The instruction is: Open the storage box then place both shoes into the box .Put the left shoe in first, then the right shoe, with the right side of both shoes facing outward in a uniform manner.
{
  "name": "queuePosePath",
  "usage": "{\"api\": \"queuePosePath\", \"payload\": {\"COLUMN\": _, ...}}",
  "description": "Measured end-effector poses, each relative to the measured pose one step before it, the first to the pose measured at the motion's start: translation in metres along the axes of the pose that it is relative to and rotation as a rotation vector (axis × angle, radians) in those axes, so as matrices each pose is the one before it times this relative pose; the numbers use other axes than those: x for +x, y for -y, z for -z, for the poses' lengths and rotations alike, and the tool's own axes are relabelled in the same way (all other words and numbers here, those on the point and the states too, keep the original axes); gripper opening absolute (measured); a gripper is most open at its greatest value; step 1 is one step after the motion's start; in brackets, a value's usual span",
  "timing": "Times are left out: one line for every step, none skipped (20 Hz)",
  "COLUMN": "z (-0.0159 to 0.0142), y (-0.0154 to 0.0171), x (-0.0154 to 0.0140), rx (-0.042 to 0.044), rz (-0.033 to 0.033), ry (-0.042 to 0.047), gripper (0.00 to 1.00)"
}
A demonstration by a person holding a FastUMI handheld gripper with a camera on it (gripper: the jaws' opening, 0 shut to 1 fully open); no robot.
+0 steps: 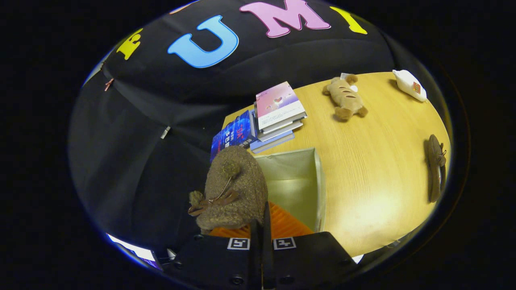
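My gripper (261, 225) is shut on a brown fuzzy shoe (234, 189) with a pom-pom and a brown bow, holding it at its rim. The shoe hangs above the near left part of the open storage box (318, 181), a pale fabric box standing on the wooden table (375, 169). The box's inside looks bare where I can see it. The second brown shoe (436, 169) lies on the table far to the right of the box, on its side near the table's edge.
A stack of books (278, 112) and a blue book (234, 135) sit just beyond the box. A plush toy (346, 98) lies further back, and a white bottle (410, 84) rests at the far right corner.
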State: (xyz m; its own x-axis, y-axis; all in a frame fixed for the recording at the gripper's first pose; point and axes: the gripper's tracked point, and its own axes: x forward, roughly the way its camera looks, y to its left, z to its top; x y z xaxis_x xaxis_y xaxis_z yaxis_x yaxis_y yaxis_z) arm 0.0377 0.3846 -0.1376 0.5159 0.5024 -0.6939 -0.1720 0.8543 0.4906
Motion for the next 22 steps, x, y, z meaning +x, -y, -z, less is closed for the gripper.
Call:
{"api": "queuePosePath", "payload": {"z": 0.00894, "y": 0.00087, "x": 0.011, "rx": 0.00209, "rz": 0.02244, "ry": -0.01844, "gripper": 0.07}}
{"api": "queuePosePath", "payload": {"z": 0.0068, "y": 0.00081, "x": 0.00982, "rx": -0.00061, "rz": 0.01557, "ry": -0.01477, "gripper": 0.07}}
{"api": "queuePosePath", "payload": {"z": 0.00774, "y": 0.00174, "x": 0.00784, "rx": 0.00076, "rz": 0.01514, "ry": -0.01966, "gripper": 0.07}}
{"api": "queuePosePath", "payload": {"z": 0.00508, "y": 0.00176, "x": 0.00662, "rx": 0.00405, "rz": 0.01246, "ry": -0.01475, "gripper": 0.07}}
{"api": "queuePosePath", "payload": {"z": 0.0058, "y": 0.00021, "x": 0.00515, "rx": 0.01143, "rz": 0.0086, "ry": -0.02009, "gripper": 0.08}}
{"api": "queuePosePath", "payload": {"z": 0.00197, "y": -0.00183, "x": 0.00548, "rx": 0.00712, "rz": -0.00234, "ry": -0.00309, "gripper": 0.1}}
{"api": "queuePosePath", "payload": {"z": 0.00205, "y": -0.00098, "x": 0.00429, "rx": 0.00194, "rz": -0.00156, "ry": -0.00699, "gripper": 0.13}}
{"api": "queuePosePath", "payload": {"z": 0.00342, "y": 0.00078, "x": 0.00352, "rx": -0.00008, "rz": 0.0038, "ry": -0.0062, "gripper": 0.14}}
{"api": "queuePosePath", "payload": {"z": 0.00078, "y": -0.00111, "x": 0.00444, "rx": -0.00158, "rz": 0.00145, "ry": -0.00196, "gripper": 0.15}}
{"api": "queuePosePath", "payload": {"z": 0.00087, "y": -0.00288, "x": 0.0033, "rx": 0.00533, "rz": -0.00751, "ry": -0.00751, "gripper": 0.15}}
{"api": "queuePosePath", "payload": {"z": 0.00357, "y": -0.00539, "x": 0.00315, "rx": 0.00749, "rz": -0.01666, "ry": -0.01307, "gripper": 0.18}}
{"api": "queuePosePath", "payload": {"z": 0.00324, "y": -0.00863, "x": -0.00053, "rx": 0.00958, "rz": -0.02646, "ry": -0.01842, "gripper": 0.23}}
{"api": "queuePosePath", "payload": {"z": 0.0014, "y": -0.00901, "x": -0.00204, "rx": 0.00978, "rz": -0.03257, "ry": -0.01222, "gripper": 0.4}}
{"api": "queuePosePath", "payload": {"z": 0.00196, "y": -0.00728, "x": -0.00001, "rx": 0.00144, "rz": -0.02515, "ry": -0.00836, "gripper": 0.53}}
{"api": "queuePosePath", "payload": {"z": 0.00136, "y": -0.0038, "x": -0.00253, "rx": -0.00934, "rz": -0.01396, "ry": -0.0055, "gripper": 0.65}}
{"api": "queuePosePath", "payload": {"z": 0.00159, "y": -0.00274, "x": -0.0038, "rx": -0.01844, "rz": -0.00911, "ry": 0.00168, "gripper": 0.72}}
{"api": "queuePosePath", "payload": {"z": 0.00007, "y": -0.00161, "x": -0.00732, "rx": -0.02296, "rz": -0.00856, "ry": 0.00492, "gripper": 0.92}}
{"api": "queuePosePath", "payload": {"z": 0.00092, "y": -0.00132, "x": -0.0047, "rx": -0.02458, "rz": -0.01, "ry": 0.00943, "gripper": 0.98}}
{"api": "queuePosePath", "payload": {"z": -0.00205, "y": 0.00095, "x": -0.00767, "rx": -0.02679, "rz": -0.00556, "ry": 0.0157, "gripper": 0.99}}
{"api": "queuePosePath", "payload": {"z": -0.00279, "y": 0.00333, "x": -0.00973, "rx": -0.03275, "rz": -0.0019, "ry": 0.02314, "gripper": 0.99}}
{"api": "queuePosePath", "payload": {"z": -0.00447, "y": 0.00425, "x": -0.01088, "rx": -0.0374, "rz": 0.00181, "ry": 0.02804, "gripper": 0.99}}
{"api": "queuePosePath", "payload": {"z": -0.00397, "y": 0.00585, "x": -0.01094, "rx": -0.04288, "rz": 0.00255, "ry": 0.02929, "gripper": 0.98}}
